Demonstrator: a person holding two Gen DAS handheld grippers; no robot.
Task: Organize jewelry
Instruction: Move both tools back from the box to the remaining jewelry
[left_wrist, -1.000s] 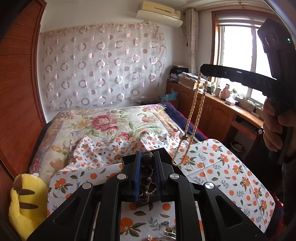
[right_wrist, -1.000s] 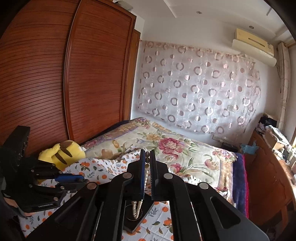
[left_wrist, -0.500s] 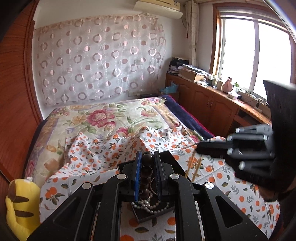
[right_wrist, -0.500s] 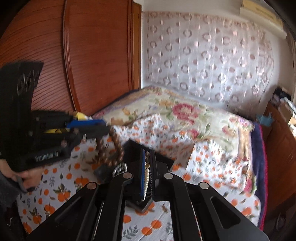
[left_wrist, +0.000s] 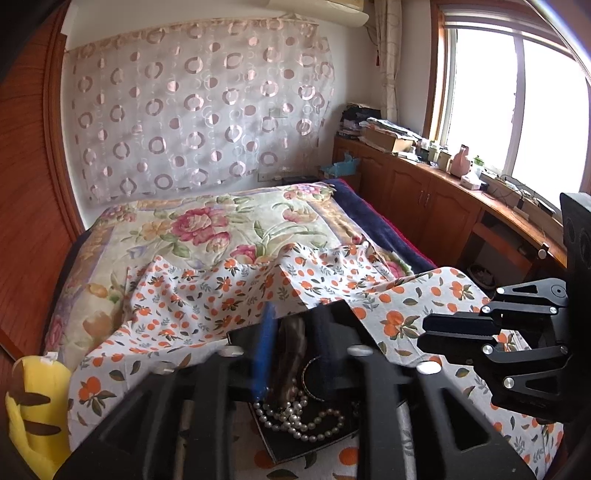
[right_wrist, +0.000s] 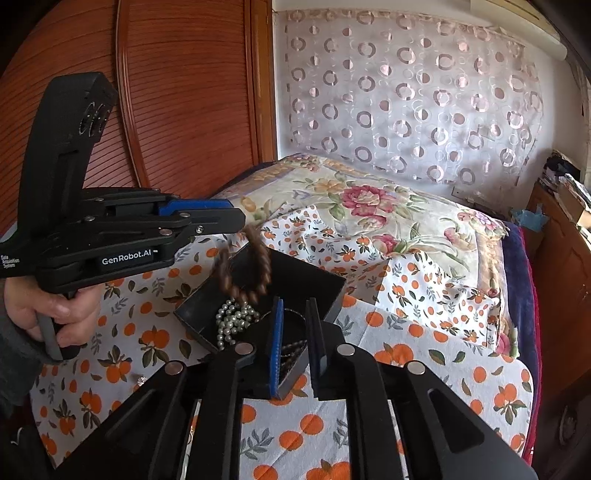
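Observation:
A black jewelry tray sits on the orange-print cloth over the bed. A white pearl necklace lies coiled in it. My left gripper hovers over the tray with its jaws opening. A brown bead bracelet is blurred in the gap and dangles loose below the tips. My right gripper is low over the tray's near corner, jaws also opening. Nothing is pinched between them; a ropy gold chain lies in the tray under the gap.
A small sparkly piece lies on the cloth left of the tray. A yellow plush toy sits at the bed's left edge by the wooden wardrobe. A wooden cabinet runs under the window on the right.
Both grippers came down over the tray. The right one dropped from high up and let the gold chain go. The left gripper's jaws parted and the brown bracelet is slipping out.

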